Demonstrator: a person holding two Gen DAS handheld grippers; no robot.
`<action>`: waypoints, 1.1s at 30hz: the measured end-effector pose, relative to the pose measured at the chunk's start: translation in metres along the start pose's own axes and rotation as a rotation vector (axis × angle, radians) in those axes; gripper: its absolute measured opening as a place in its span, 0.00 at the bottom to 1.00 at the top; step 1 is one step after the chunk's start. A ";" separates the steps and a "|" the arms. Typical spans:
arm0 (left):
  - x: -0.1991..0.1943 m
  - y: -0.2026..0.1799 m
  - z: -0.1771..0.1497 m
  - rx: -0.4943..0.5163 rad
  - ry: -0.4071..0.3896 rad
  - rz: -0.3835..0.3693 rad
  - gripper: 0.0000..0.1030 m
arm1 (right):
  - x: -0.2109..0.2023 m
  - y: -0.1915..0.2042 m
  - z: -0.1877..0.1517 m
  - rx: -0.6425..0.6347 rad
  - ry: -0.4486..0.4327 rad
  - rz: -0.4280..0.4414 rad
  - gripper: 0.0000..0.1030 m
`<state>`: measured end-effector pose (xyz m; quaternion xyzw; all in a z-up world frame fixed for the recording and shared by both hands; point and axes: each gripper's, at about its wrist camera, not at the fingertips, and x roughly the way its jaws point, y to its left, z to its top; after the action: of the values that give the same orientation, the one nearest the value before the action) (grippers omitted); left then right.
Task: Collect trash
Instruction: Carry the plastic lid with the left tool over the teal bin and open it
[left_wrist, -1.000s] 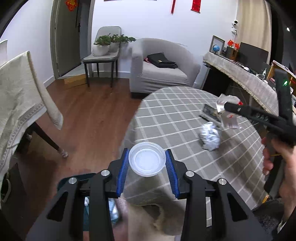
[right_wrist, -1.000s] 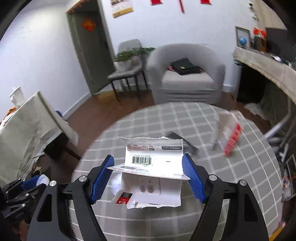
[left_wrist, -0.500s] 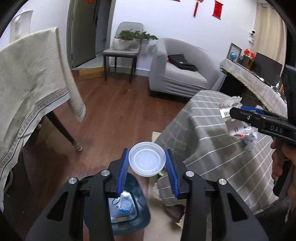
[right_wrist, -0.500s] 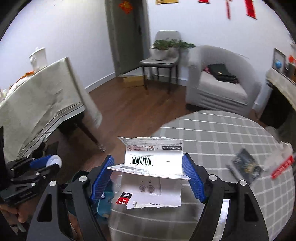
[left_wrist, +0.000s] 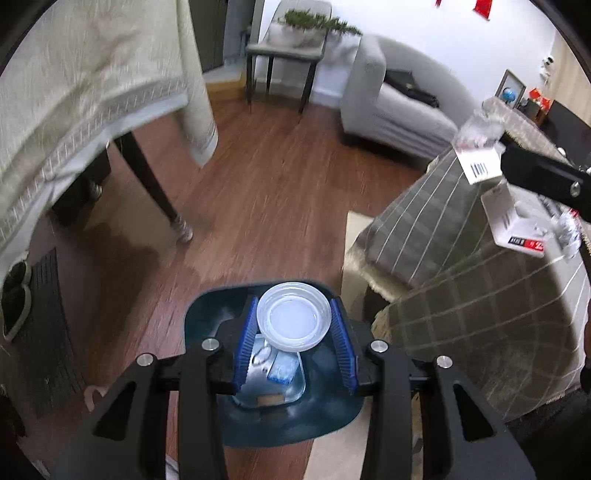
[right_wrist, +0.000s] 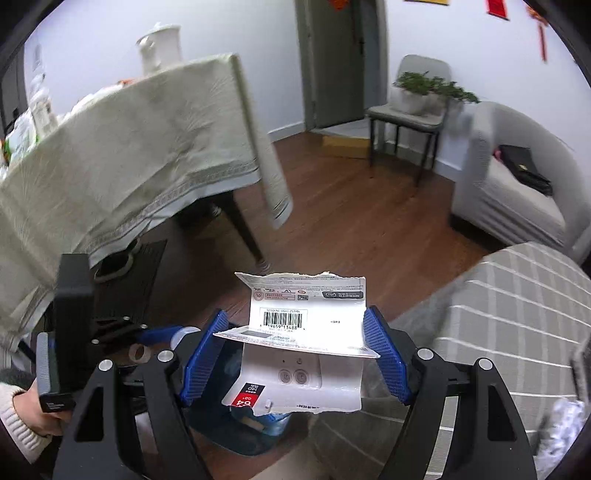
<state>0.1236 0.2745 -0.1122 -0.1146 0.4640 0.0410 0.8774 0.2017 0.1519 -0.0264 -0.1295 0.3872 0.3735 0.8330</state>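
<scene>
**Trash in hand: one plastic lid, one torn carton, bin below**

Plastic lid (left_wrist: 293, 320): clear, round, shallow. Likely very light, thin and springy, slippery at the rim. Pinched edge to edge between the left gripper (left_wrist: 294, 339) fingers (left_wrist: 246, 341), narrowly set. Bin (left_wrist: 207, 369), dark blue, sits directly beneath, holding some scraps.

Torn carton (right_wrist: 301, 345): white card with a barcode, ragged edges. Probably light, creasing under pressure, so best held across its flat sides. Spans the right gripper (right_wrist: 295, 360) fingers (right_wrist: 386, 360), set wide and closed on its side edges. Checked tabletop (right_wrist: 498, 314) lies to their right, bin below.
</scene>
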 end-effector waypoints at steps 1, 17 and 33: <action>0.003 0.002 -0.003 -0.001 0.010 0.003 0.41 | 0.007 0.004 -0.001 -0.001 0.012 0.012 0.74; 0.049 0.039 -0.054 -0.019 0.226 0.025 0.41 | 0.097 0.037 -0.020 0.000 0.200 0.121 0.74; 0.067 0.058 -0.084 -0.030 0.320 0.044 0.51 | 0.159 0.056 -0.047 0.000 0.362 0.182 0.74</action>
<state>0.0838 0.3086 -0.2221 -0.1226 0.5997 0.0483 0.7893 0.2025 0.2503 -0.1715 -0.1590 0.5408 0.4180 0.7124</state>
